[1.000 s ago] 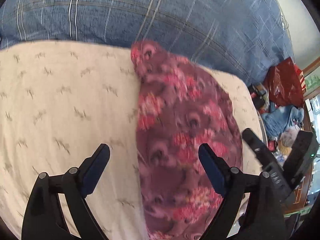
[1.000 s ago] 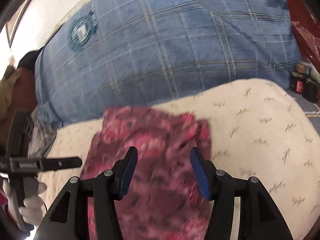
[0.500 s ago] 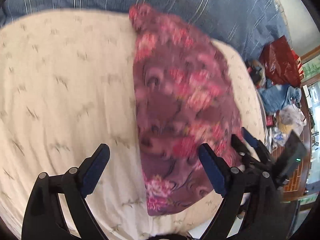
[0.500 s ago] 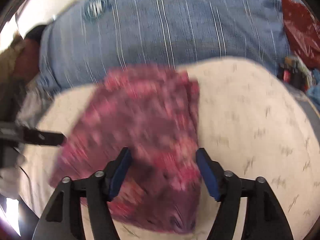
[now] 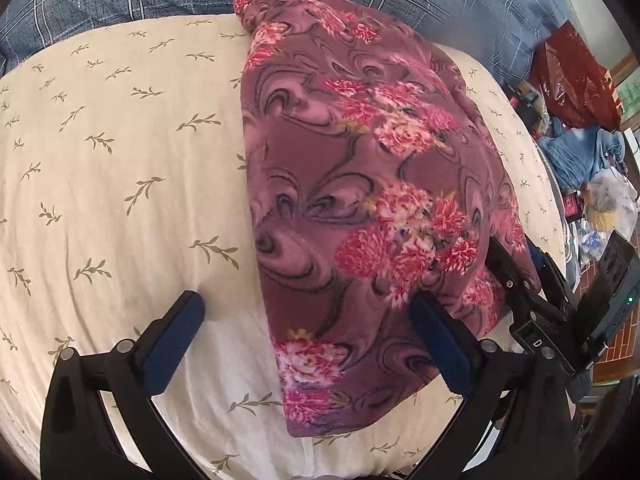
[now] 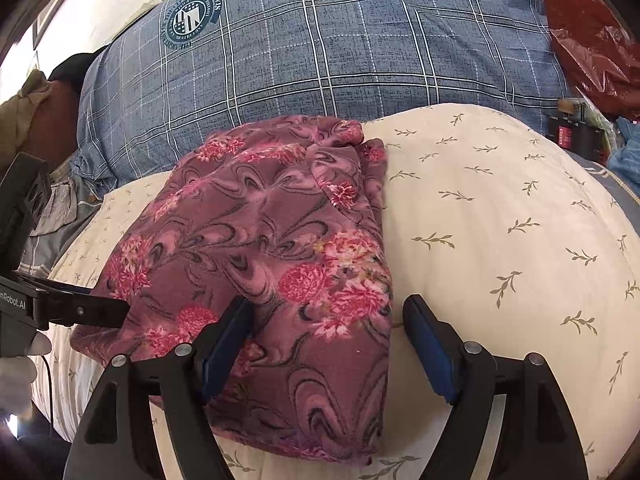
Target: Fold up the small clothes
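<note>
Cream bedding (image 5: 120, 200) bears folded garment (image 5: 360, 200), lengthwise away.

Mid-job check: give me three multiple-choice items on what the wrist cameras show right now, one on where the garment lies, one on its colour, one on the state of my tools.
1. The floral garment lies on:
A. the cream leaf-print cushion
B. a wooden floor
C. a metal tray

2. The garment's ground colour is:
A. green
B. purple-maroon with pink flowers
C. plain white

3. The left tool and right tool are:
A. both shut on the garment
B. both open
C. one shut

Answers: 1 A, cream fabric surrounds it; 2 B, clear in both views; 3 B, wide gaps between the blue pads.
</note>
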A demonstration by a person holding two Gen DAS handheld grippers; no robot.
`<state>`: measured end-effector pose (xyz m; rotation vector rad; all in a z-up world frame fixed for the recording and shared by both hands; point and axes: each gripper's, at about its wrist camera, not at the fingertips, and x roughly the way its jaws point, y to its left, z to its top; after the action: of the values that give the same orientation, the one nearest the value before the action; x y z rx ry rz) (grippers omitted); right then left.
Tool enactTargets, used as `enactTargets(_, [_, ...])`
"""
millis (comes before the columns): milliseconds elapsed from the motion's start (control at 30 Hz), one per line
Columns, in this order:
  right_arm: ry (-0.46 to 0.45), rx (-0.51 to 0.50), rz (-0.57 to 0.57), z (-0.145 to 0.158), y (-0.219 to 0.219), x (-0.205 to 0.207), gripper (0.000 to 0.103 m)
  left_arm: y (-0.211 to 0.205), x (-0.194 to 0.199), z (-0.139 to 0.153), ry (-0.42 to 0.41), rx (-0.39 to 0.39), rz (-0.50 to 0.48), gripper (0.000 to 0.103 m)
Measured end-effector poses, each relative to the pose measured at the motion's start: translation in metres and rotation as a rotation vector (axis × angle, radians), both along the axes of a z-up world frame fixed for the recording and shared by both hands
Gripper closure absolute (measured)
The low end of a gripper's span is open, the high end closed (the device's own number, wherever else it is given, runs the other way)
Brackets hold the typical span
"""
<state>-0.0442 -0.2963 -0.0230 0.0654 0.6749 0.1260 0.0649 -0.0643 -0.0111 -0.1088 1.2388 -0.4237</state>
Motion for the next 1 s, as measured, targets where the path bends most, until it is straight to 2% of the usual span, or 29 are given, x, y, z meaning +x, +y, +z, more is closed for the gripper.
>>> enactTargets(633, [0.022,-0.015,-0.021,0.003,0.003,0.002,0.022,0.006,0.004,0.0,0.022,-0.025,-0.005,0.0])
enactTargets(767, [0.064,0.0,-0.039,0.007,0.002,0.006,0.022,0.007,0.007,0.0,0.032,-0.031,-0.011,0.0])
enactTargets(833, [0.081,0.017,-0.063,0.013,-0.002,0.011,0.022,0.008,0.007,0.001,0.033,-0.036,-0.016,0.0])
enactTargets(1000, [0.016,0.134,-0.203,0.04,-0.027,0.023,0.022,0.009,0.007,0.0,0.035,-0.045,-0.018,0.0])
